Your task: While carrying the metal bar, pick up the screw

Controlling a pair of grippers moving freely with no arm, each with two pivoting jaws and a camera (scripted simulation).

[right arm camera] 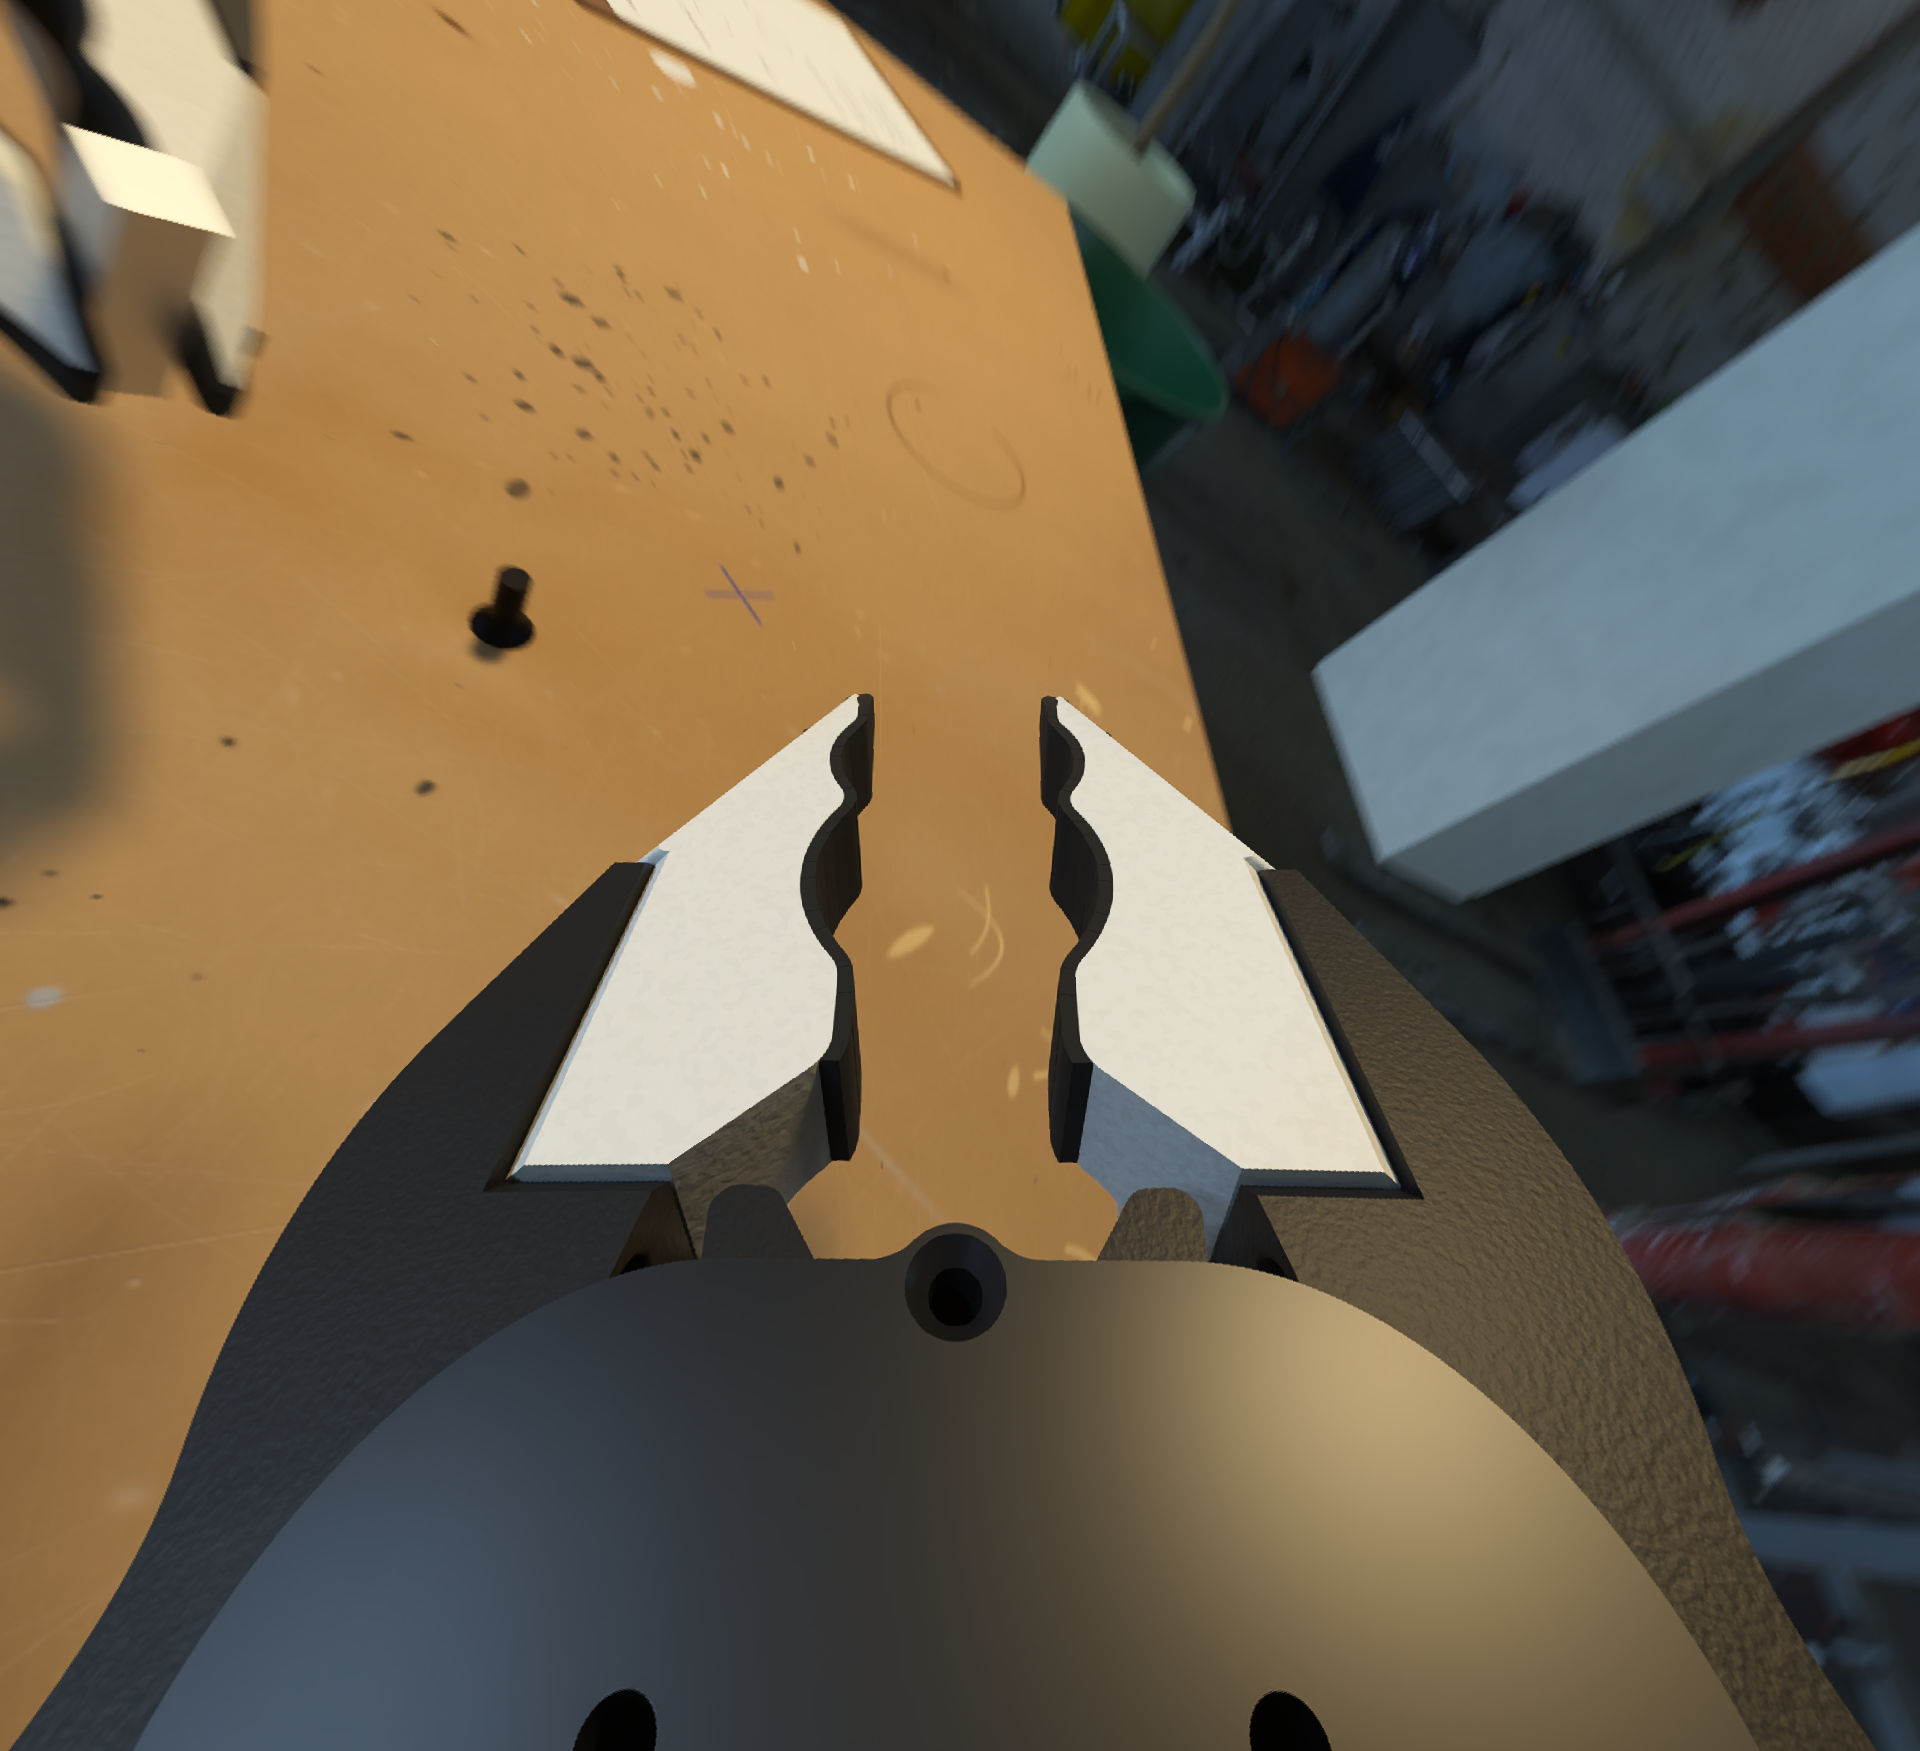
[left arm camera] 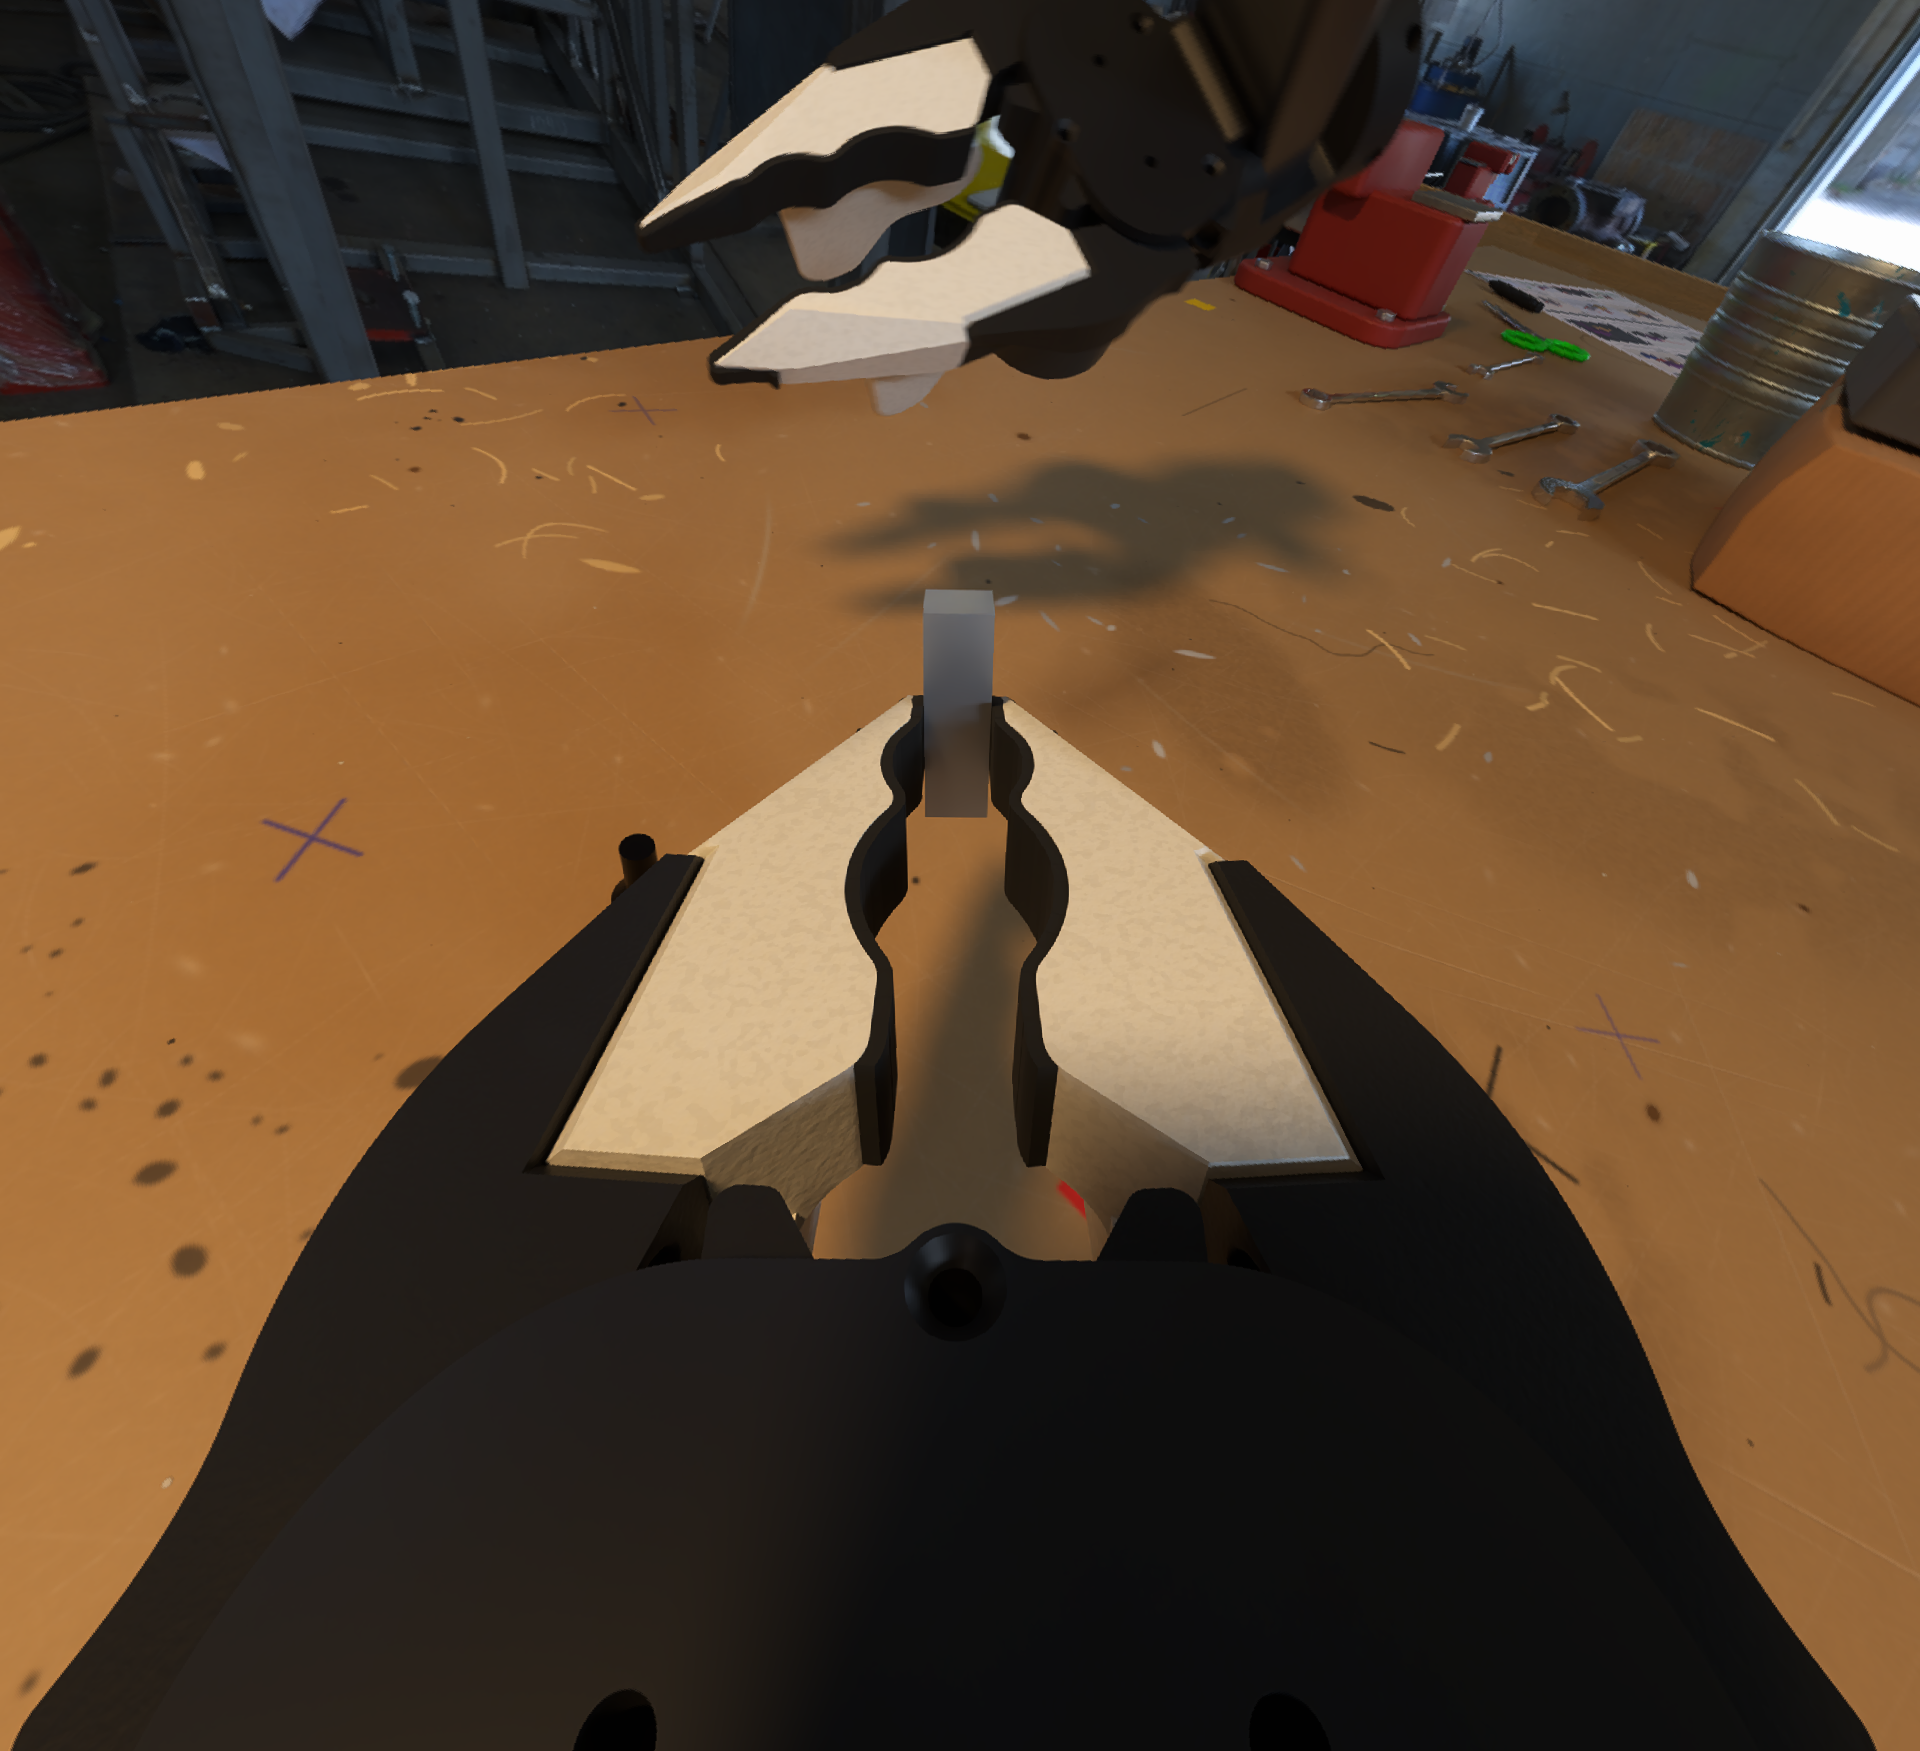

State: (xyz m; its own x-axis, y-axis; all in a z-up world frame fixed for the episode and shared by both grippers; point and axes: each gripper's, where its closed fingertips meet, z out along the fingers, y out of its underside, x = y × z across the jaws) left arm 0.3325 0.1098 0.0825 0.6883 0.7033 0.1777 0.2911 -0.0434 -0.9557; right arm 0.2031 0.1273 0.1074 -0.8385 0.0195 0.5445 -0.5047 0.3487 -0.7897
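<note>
My left gripper [left arm camera: 956, 709] is shut on a short grey metal bar [left arm camera: 957, 662] that stands upright between its fingertips, above the orange workbench. A black screw [left arm camera: 635, 860] stands head down on the bench just left of my left finger; it also shows in the right wrist view [right arm camera: 504, 612]. My right gripper [right arm camera: 956, 709] is open and empty, hovering above the bench with the screw ahead and to its left. It shows in the left wrist view [left arm camera: 717, 293], high and beyond the bar. The left gripper with the bar [right arm camera: 145, 184] shows blurred at the right view's upper left.
A red vise [left arm camera: 1371, 247], several wrenches [left arm camera: 1382, 395], a metal bucket [left arm camera: 1766, 351] and a cardboard box [left arm camera: 1818, 538] stand at the far right. A clipboard with paper [right arm camera: 769, 49] lies near the bench edge [right arm camera: 1132, 496]. A white block [right arm camera: 1621, 621] sits off the bench.
</note>
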